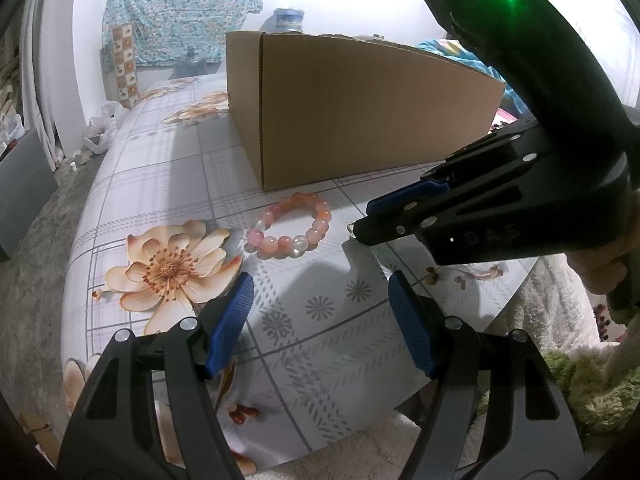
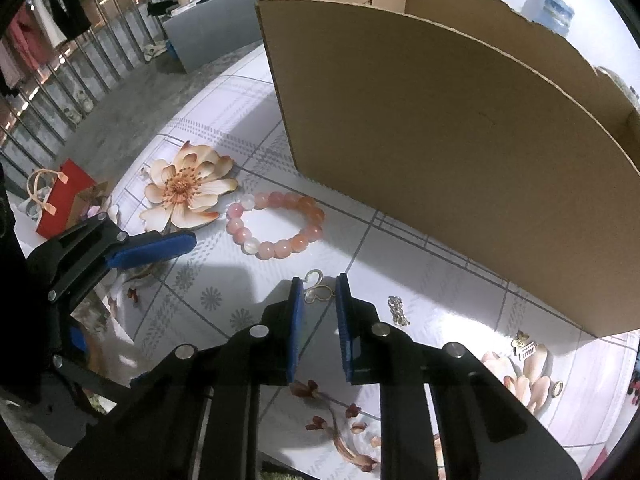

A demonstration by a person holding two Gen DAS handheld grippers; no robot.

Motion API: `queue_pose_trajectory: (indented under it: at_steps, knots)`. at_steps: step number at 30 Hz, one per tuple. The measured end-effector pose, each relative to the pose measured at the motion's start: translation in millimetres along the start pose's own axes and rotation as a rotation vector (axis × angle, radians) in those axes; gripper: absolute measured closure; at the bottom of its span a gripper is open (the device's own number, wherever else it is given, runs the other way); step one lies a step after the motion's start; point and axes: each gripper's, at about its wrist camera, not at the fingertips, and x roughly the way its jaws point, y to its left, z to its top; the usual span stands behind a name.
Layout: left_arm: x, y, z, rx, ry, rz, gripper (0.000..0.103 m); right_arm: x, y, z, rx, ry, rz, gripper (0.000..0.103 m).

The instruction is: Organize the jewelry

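Clearly the main risk lies with the small gold earring sitting at the tips of the right claw: thin, flat wire on a slick tablecloth could skid out ahead of the pads or tip sideways as they close, and dragging it might catch the bead bracelet just beyond. The right claw's fingers stand narrowly apart, flanking the earring; whether either pad touches it, I cannot quite tell. To their right lie a chain piece, a clip and a ring, with the cardboard box behind. The left claw is spread wide and empty, the bracelet ahead of it.
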Motion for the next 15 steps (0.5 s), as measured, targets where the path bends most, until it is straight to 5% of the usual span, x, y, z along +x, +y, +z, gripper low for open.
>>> queue_pose_trajectory:
  at_steps: [15]
  knots:
    - [0.1,-7.4,8.7,0.002,-0.014,-0.003,0.037,-28.8,-15.3,-12.6,0.051,-0.060,-0.010,0.096]
